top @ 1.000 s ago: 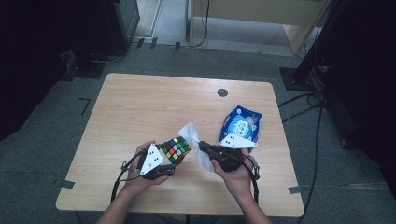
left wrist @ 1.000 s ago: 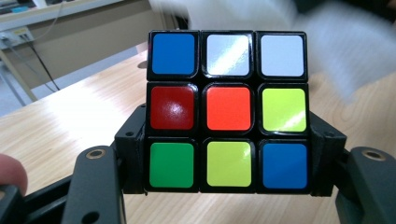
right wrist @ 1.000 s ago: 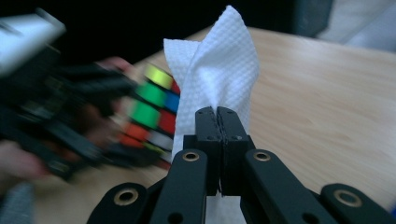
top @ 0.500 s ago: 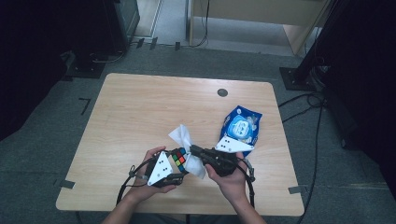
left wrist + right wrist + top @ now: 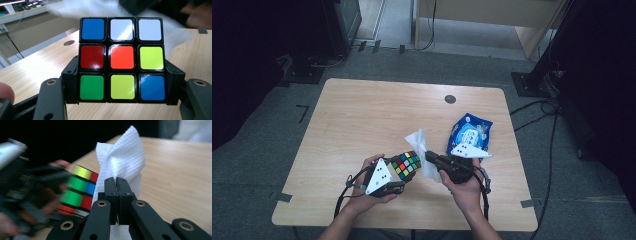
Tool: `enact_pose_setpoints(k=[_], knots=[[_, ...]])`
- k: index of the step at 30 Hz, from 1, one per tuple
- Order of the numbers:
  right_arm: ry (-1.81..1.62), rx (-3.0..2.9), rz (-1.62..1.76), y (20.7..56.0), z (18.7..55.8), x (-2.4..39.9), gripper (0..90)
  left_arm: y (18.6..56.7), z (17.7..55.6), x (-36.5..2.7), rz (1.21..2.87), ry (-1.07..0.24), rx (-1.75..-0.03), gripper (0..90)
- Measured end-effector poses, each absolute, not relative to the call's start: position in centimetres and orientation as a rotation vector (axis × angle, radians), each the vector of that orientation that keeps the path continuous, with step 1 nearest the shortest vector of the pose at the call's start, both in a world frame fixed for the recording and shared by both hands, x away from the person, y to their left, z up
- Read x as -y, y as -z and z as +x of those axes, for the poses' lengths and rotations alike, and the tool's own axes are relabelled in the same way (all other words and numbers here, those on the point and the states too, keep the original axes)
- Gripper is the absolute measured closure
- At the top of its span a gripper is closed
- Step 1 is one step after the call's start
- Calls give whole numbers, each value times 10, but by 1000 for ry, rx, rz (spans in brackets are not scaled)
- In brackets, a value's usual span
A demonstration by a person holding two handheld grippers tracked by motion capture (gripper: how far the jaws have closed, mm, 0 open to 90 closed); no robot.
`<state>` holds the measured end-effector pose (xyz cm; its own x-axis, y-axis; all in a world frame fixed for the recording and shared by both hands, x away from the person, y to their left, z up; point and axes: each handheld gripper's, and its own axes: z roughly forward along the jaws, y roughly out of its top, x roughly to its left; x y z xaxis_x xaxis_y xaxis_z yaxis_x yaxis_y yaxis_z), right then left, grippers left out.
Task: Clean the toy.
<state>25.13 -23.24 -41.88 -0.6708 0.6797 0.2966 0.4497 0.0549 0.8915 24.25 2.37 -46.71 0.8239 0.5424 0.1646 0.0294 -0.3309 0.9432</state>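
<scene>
— Puzzle cube [image 5: 406,165], where is it from above?
— Low in the middle; the left gripper [image 5: 398,181] squeezes it, and the right gripper [image 5: 430,158] pinches a white wipe [image 5: 421,150] beside it.
— And in the left gripper view?
— The cube [image 5: 122,60] sits in the middle, clamped.
— And the right gripper view?
— The jaws pinch the wipe [image 5: 125,160] in the middle.

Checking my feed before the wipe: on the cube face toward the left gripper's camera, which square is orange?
The centre square of the cube. Its neighbours are red on its left, yellow on its right, white above and yellow below.
</scene>
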Motion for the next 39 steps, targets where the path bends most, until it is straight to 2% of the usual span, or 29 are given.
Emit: enact_pose_setpoints(k=[4,7,14,33,36,39], knots=[[-1746,-2149,1046,405,238,219,896,468,241,-20,1855,-550,-421,340],[-1729,-2187,1011,406,236,210,895,467,239,-19,1856,-550,-411,340],[-1714,-2199,1097,421,246,217,894,467,238,-19,1863,-555,-409,341],[-1211,-2245,1272,477,279,240,893,461,245,-33,1814,-572,-448,341],[-1191,-2250,1282,482,280,241,878,461,245,-34,1814,-573,-453,341],[-1202,-2232,1282,481,281,243,800,461,246,-34,1812,-571,-458,341]])
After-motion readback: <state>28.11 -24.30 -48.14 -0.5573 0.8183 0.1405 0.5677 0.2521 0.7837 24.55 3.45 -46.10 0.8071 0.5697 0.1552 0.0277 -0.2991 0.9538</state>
